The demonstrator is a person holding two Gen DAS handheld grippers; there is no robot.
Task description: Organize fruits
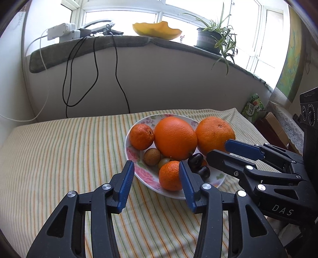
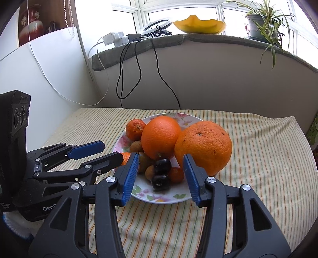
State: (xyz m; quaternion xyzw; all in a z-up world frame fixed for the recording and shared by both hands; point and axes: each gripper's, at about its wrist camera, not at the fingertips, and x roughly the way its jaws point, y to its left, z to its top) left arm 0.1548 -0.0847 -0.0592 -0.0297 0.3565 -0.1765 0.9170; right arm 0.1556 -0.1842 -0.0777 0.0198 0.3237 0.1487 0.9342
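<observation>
Striped cloth point(image 1: 59, 158) covers our counter below a sunlit windowsill point(image 2: 218, 38); we hold both grippers, left gripper point(image 1: 157, 181) and right gripper point(image 2: 161, 174), fingers apart, near the fruit plate point(image 2: 159, 198)

A plate point(image 1: 139, 170) sits on the cloth-covered table point(image 1: 59, 158), holding fruit. In it, two big oranges point(image 1: 175, 138) lie at the back, side by side, a small one point(image 1: 141, 137) to their left and another point(image 1: 171, 175) at the front. Dark plums point(image 2: 162, 172) lie between. Behind the table, a windowsill point(image 2: 218, 38) carries a bowl point(image 2: 199, 24) and, to its right, a potted plant point(image 2: 262, 17)
</observation>
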